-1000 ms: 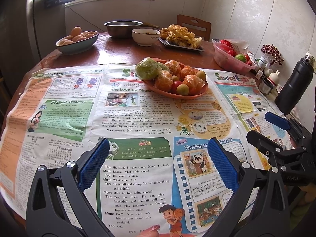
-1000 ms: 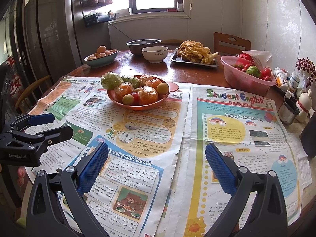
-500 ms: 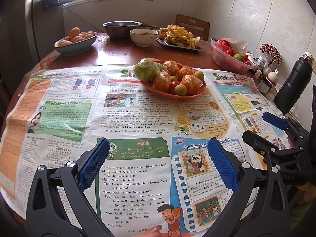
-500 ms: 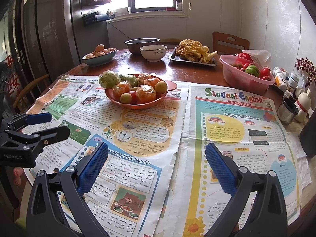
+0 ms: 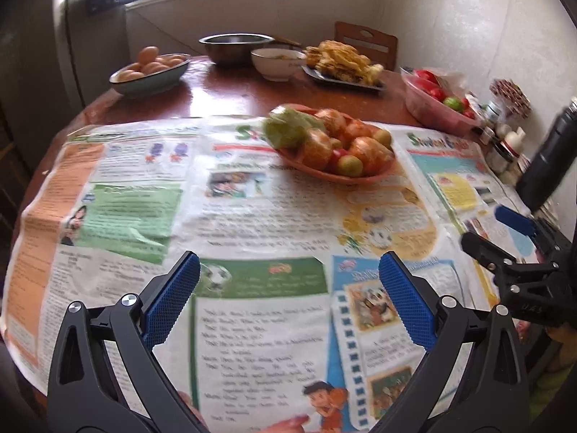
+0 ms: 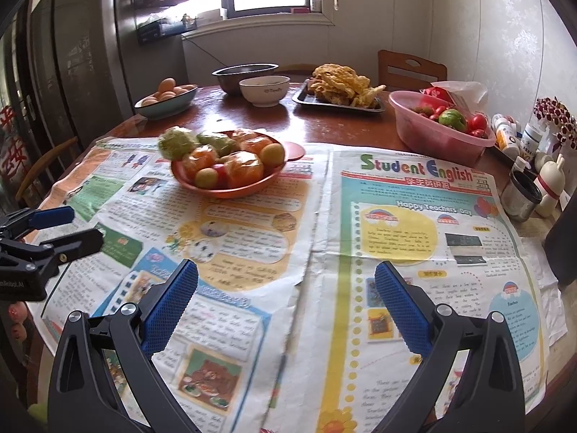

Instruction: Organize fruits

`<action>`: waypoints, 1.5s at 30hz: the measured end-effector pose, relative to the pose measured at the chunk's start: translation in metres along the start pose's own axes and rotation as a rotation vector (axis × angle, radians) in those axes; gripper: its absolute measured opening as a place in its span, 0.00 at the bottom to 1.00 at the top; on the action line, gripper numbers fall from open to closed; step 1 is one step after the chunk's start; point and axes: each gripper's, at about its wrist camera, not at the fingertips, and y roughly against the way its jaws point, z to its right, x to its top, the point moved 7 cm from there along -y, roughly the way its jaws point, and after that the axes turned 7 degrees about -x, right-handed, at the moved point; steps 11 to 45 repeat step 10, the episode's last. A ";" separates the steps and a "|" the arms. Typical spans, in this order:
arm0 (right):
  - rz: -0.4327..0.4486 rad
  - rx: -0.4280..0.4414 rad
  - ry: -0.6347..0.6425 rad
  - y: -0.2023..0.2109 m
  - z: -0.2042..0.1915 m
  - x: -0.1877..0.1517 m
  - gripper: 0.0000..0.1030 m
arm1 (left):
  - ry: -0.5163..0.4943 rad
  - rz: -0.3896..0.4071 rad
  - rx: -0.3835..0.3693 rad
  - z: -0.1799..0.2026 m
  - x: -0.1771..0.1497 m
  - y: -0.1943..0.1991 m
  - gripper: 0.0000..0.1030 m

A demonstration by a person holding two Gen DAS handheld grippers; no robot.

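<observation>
An orange plate (image 5: pixel 364 179) (image 6: pixel 230 192) heaped with wrapped oranges, green fruit and small yellow-green fruit stands on the newspaper-covered table. My left gripper (image 5: pixel 288 281) hangs open near the table's front edge, well short of the plate, with nothing between its blue pads. My right gripper (image 6: pixel 286 288) is open too, over the newspaper (image 6: pixel 414 238), to the right of and nearer than the plate. Each gripper shows at the edge of the other's view: the right gripper (image 5: pixel 501 231) and the left gripper (image 6: pixel 68 227).
At the back stand a bowl of eggs (image 6: pixel 166 103), a steel bowl (image 6: pixel 245 75), a white bowl (image 6: pixel 265 90) and a tray of fried food (image 6: pixel 339 99). A pink tub (image 6: pixel 440 135) of tomatoes, small bottles, a metal cup (image 6: pixel 521 195) and a dark flask (image 5: pixel 548 158) line the right side.
Both cameras have tilted and dropped a little, so the plate sits lower in each view. The left view is now blurred by motion. Both grippers stay open.
</observation>
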 end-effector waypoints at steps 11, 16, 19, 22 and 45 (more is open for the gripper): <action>-0.139 -0.245 -0.057 -0.071 0.117 0.020 0.96 | 0.129 -0.074 0.230 -0.128 0.055 -0.049 0.91; -0.139 -0.245 -0.057 -0.071 0.117 0.020 0.96 | 0.129 -0.074 0.230 -0.128 0.055 -0.049 0.91; -0.139 -0.245 -0.057 -0.071 0.117 0.020 0.96 | 0.129 -0.074 0.230 -0.128 0.055 -0.049 0.91; -0.139 -0.245 -0.057 -0.071 0.117 0.020 0.96 | 0.129 -0.074 0.230 -0.128 0.055 -0.049 0.91; -0.139 -0.245 -0.057 -0.071 0.117 0.020 0.96 | 0.129 -0.074 0.230 -0.128 0.055 -0.049 0.91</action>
